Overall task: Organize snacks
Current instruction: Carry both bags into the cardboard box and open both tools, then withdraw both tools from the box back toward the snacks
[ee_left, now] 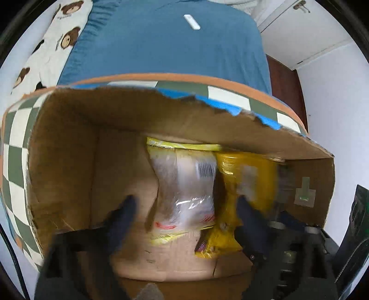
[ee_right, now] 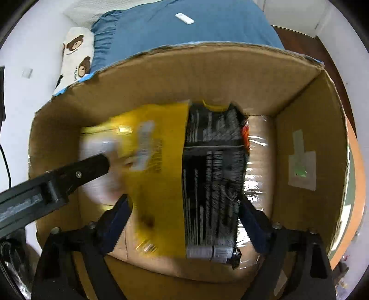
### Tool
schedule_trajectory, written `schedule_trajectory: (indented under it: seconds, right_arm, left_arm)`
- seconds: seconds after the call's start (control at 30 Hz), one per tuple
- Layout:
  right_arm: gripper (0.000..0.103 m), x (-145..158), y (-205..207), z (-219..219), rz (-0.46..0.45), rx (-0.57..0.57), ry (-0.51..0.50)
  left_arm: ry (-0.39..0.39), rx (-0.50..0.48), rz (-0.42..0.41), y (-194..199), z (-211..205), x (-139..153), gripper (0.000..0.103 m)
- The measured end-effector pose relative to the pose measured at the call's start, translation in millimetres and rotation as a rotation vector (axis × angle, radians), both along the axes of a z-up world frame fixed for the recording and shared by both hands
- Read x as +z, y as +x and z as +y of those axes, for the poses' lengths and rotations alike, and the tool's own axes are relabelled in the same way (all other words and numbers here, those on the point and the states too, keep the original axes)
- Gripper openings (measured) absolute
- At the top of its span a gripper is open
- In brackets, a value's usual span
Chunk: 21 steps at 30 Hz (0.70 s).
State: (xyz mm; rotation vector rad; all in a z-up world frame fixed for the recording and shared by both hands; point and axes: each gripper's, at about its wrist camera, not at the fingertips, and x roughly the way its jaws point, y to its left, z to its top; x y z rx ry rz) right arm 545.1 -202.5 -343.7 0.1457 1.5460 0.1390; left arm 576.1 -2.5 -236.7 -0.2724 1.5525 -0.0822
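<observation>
Both claws point down into an open cardboard box (ee_right: 299, 97). Left claw (ee_left: 184, 207) has its jaws wide apart, nothing pinched; the clear snack bag (ee_left: 186, 184) lies flat on the box floor between its fingers, not gripped. Right claw (ee_right: 184, 212) is also spread apart, with a yellow snack bag (ee_right: 159, 175) and a black snack bag (ee_right: 214, 175) lying side by side between its fingers, pads not pressing either. Yellow bag sits just beside the clear one. Frames are motion-blurred. Box rests against a checkered cushion (ee_left: 16, 147); behind is a bed with a blue sheet (ee_left: 166, 46), a white remote (ee_left: 191, 22) on it.
</observation>
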Motion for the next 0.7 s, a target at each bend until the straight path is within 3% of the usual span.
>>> schedule_trajectory:
  seconds: [0.2,0.33,0.7]
  right_arm:
    - [0.097,16.0,-7.9,8.1,-0.035,0.021,-0.024]
    - [0.097,50.2,-26.8,21.8,-0.076,0.020,-0.050]
    - [0.097,111.6,-104.1,14.8,-0.236,-0.004,-0.073]
  left_arm:
    - [0.060,-0.037,-0.037,-6.2,-1.7,10.5,0.097]
    - [0.138,-0.047,-0.101,-37.8,-6.6,33.8,0.097]
    - [0.205,-0.034,-0.277,-122.7,12.3,77.4,0.097]
